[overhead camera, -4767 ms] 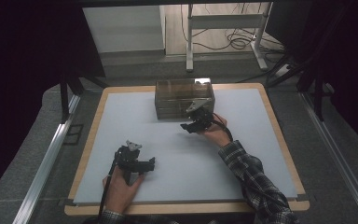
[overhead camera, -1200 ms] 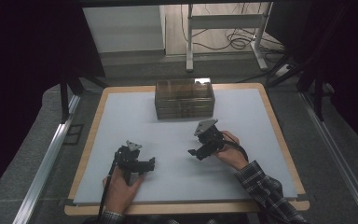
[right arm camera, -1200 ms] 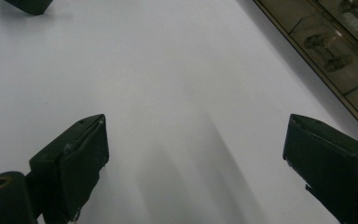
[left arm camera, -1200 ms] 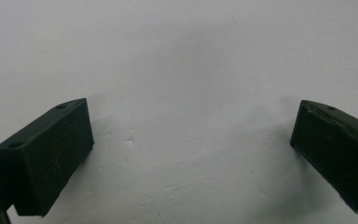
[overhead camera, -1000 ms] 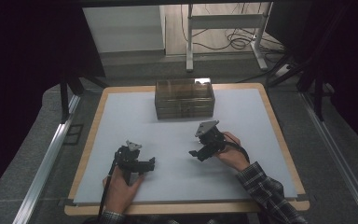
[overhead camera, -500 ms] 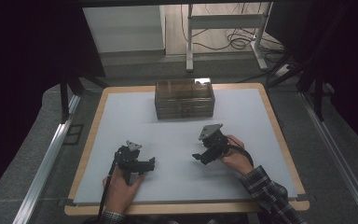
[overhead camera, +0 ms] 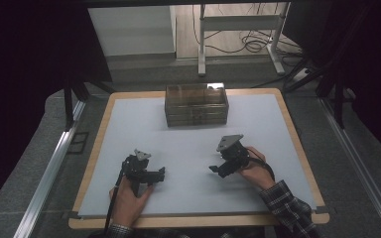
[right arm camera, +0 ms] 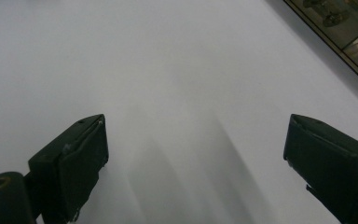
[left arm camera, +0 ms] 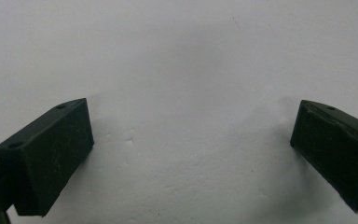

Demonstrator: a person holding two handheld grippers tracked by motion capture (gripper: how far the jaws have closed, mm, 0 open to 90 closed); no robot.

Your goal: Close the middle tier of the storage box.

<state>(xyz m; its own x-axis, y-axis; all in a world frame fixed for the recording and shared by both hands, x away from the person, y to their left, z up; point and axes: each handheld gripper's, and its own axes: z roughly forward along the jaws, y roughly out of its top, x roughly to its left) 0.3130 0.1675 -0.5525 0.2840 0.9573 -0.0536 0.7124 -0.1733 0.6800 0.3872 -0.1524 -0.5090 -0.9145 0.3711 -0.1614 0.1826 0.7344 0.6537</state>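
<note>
While nothing sits between either pair of jaws, worth noting the drawer box [overhead camera: 196,104]: well ahead of both tongs, at the far middle of the white mat [overhead camera: 129,124], closer to the right gripper [overhead camera: 217,170] than to the left gripper [overhead camera: 159,174], and showing as a glassy corner [right arm camera: 349,32] up and to the right of the right jaws. Looks shut, all drawers flush, though too small to tell for sure. Right tongs spread wide, holding nothing, low over bare mat. Left tongs likewise wide apart and empty, resting on or just above the mat near the table's [overhead camera: 297,134] front edge. Likely risk from here: reaching forward with jaws this wide and shoving the light box backward instead of catching a drawer pull; or closing on the smooth clear face and slipping off.
</note>
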